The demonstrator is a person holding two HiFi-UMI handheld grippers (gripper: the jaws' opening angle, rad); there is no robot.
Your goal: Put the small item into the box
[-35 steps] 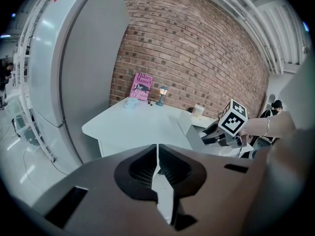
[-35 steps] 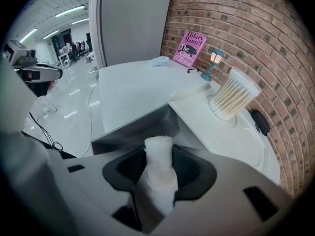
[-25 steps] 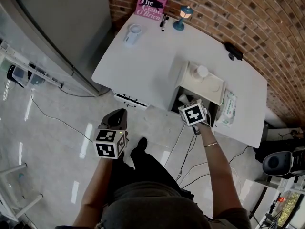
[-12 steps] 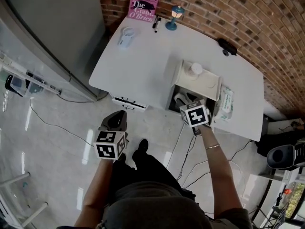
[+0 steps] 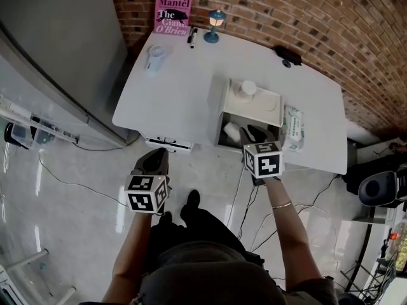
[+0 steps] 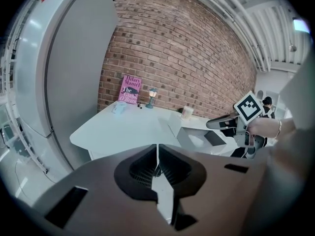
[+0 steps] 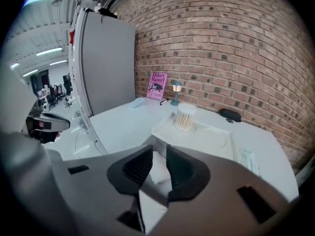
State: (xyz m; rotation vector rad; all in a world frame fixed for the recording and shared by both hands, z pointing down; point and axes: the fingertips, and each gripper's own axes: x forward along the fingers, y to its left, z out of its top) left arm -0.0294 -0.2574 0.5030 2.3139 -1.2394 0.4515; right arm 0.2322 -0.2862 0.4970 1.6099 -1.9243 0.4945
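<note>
A white box [image 5: 275,100] stands on the white table [image 5: 184,94], its front compartment open toward me. A small white item [image 5: 231,131] lies inside that compartment, and it shows through the jaw gap in the right gripper view [image 7: 158,172]. My right gripper [image 5: 259,135] hangs just in front of the opening. Its jaws have just been closing but still stand apart [image 7: 158,149], with nothing pressed between them. My left gripper [image 5: 159,152] hovers over the floor left of the box, shut and empty [image 6: 157,145].
A jar of cotton swabs [image 5: 247,89] sits on top of the box. A wipes packet [image 5: 294,129] lies to its right. At the table's far edge are a pink book [image 5: 173,13], a small blue lamp [image 5: 216,25] and a black object [image 5: 286,54]. A grey fridge [image 5: 57,43] stands to the left.
My right gripper has drawn back out of the box's opening toward me, and its jaws are narrower. The white item stays in the compartment. My left gripper has kept its place.
</note>
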